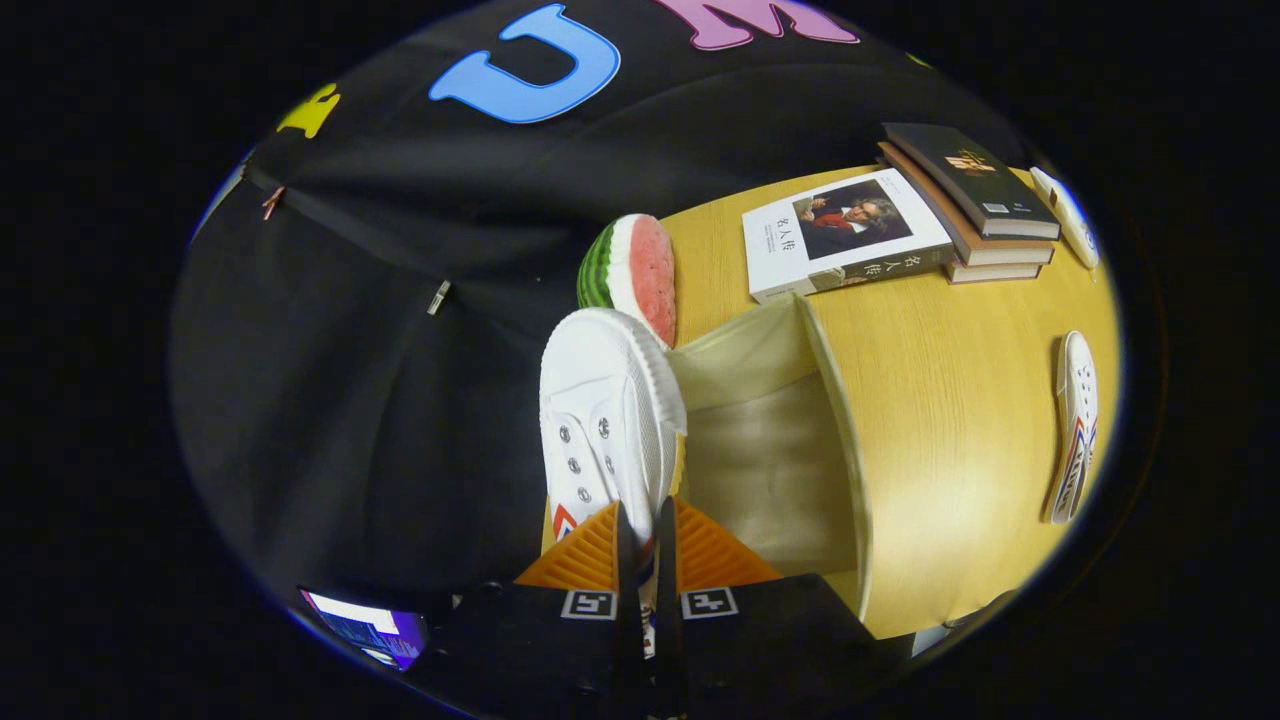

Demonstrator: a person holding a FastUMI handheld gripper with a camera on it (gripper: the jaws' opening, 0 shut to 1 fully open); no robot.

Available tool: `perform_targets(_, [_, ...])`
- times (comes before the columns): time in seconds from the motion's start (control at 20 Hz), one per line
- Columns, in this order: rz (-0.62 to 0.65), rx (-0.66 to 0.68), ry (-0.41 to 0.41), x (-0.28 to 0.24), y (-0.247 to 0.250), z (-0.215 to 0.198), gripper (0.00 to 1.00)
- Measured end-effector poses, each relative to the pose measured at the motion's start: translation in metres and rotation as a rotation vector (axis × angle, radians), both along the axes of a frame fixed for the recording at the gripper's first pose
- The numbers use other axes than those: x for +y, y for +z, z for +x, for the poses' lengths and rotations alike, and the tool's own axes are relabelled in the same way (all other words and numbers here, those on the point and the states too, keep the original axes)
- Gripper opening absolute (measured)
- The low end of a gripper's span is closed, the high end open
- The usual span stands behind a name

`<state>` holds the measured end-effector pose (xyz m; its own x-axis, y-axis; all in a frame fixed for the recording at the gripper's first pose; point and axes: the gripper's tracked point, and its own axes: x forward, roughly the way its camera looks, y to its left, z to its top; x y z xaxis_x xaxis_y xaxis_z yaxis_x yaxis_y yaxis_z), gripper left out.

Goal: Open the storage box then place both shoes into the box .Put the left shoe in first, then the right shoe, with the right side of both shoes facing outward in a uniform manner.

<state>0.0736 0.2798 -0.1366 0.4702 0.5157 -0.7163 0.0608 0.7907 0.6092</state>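
While the gripper (pixel 640 530) holds its two orange fingers (pixel 580 555) drawn close together, we see them pinching the rim of a white canvas shoe (pixel 605 420), which hangs with its toe pointing away from the fingers and its laces side turned to us. The jaws stand narrow, with only the shoe's edge between them. Just beside the shoe, the storage box (pixel 770 450) stands open on the wooden table (pixel 950 420), its pale inner walls showing; the shoe touches or overlaps the box's near wall, though we cannot tell whether it is inside yet. The second shoe (pixel 1075 430) lies on its side near the table's far edge, well apart from the box. Beyond the box, a watermelon slice (pixel 630 275) sits at the table's edge, and a stack of books (pixel 900 215) lies toward the corner.
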Motion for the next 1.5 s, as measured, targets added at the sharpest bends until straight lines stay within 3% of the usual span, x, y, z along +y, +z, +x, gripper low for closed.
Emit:
perform_targets(0.35, [-0.107, 0.060, 0.014, 0.001, -0.037, -0.004, 0.09])
perform_targets(0.45, [-0.045, 0.055, 0.022, 0.014, -0.028, -0.004, 0.13])
perform_targets(0.5, [0.003, 0.056, 0.019, 0.021, -0.018, -0.006, 0.29])
perform_targets(0.65, [0.015, -0.004, 0.010, 0.021, 0.002, 0.005, 0.99])
perform_targets(0.85, [-0.043, -0.127, 0.002, -0.011, 0.034, -0.004, 0.99])
perform_targets(1.0, [-0.088, -0.204, -0.057, -0.057, 0.054, -0.008, 0.99])
perform_targets(1.3, [-0.109, -0.217, -0.205, -0.157, 0.069, -0.017, 0.98])
perform_targets(1.5, [-0.184, -0.245, -0.246, -0.222, 0.066, -0.025, 0.98])
